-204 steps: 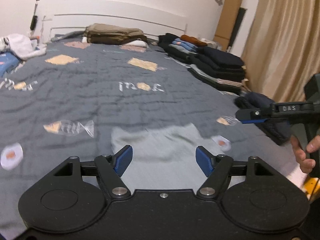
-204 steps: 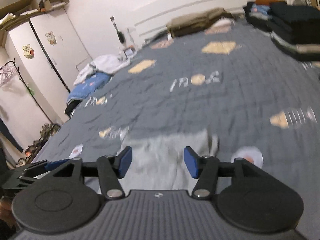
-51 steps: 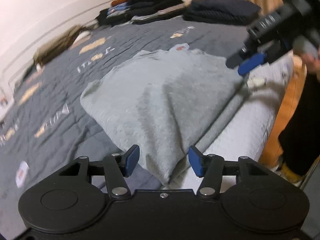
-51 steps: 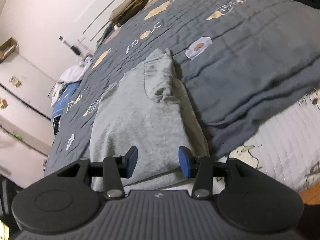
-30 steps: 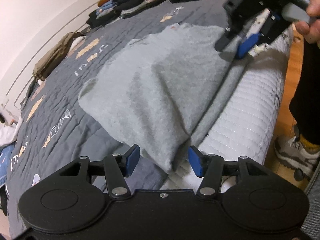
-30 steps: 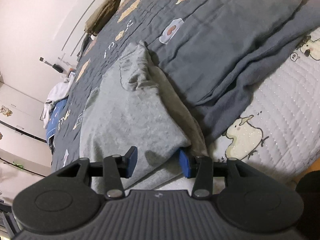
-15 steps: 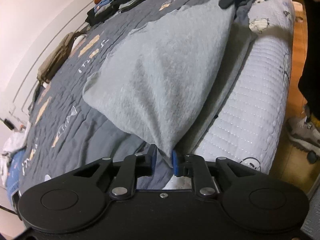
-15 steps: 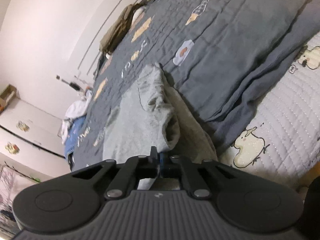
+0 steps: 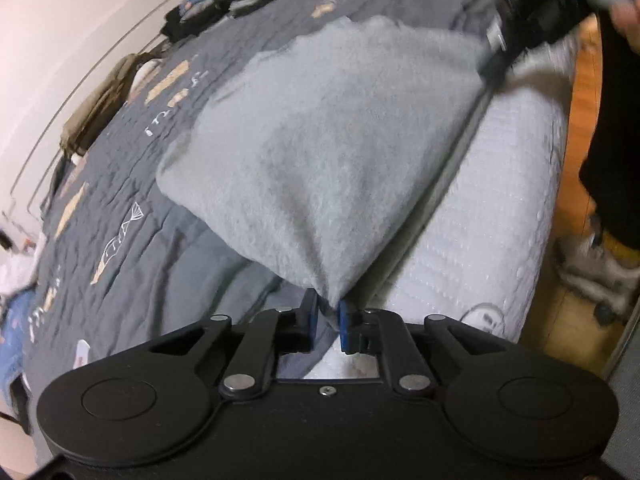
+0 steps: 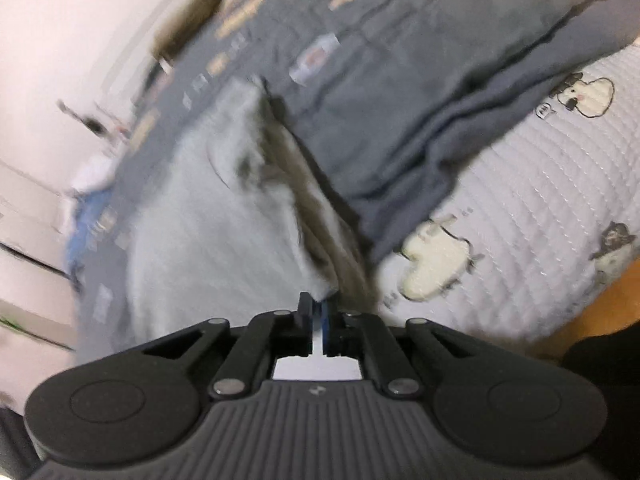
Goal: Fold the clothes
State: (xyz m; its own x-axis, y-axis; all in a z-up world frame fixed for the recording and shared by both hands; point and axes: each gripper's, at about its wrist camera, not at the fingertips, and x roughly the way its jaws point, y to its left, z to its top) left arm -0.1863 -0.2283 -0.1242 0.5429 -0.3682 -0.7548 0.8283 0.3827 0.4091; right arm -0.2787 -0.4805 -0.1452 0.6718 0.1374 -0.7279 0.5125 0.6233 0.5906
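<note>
A light grey garment [image 9: 320,128] lies near the foot edge of the bed, its near edge lifted off the dark grey quilt [image 9: 132,216]. My left gripper [image 9: 327,320] is shut on one near corner of it, cloth bunched between the blue pads. In the right wrist view the same grey garment [image 10: 224,216] shows blurred, and my right gripper [image 10: 317,312] is shut on its other near corner. From the left wrist view the right gripper [image 9: 532,12] appears as a dark blur at the upper right, held by a hand [image 9: 628,12].
A white quilted mattress cover [image 9: 492,208] with cartoon prints [image 10: 432,260] is exposed at the bed's foot. Stacks of folded dark clothes [image 9: 224,4] and a brown pile [image 9: 104,100] sit far up the bed. The person's leg and shoe [image 9: 600,268] stand on the wooden floor at right.
Both grippers went from open to shut on the garment's near corners within the last second. The near edge has since risen, and the right wrist view is now motion-blurred.
</note>
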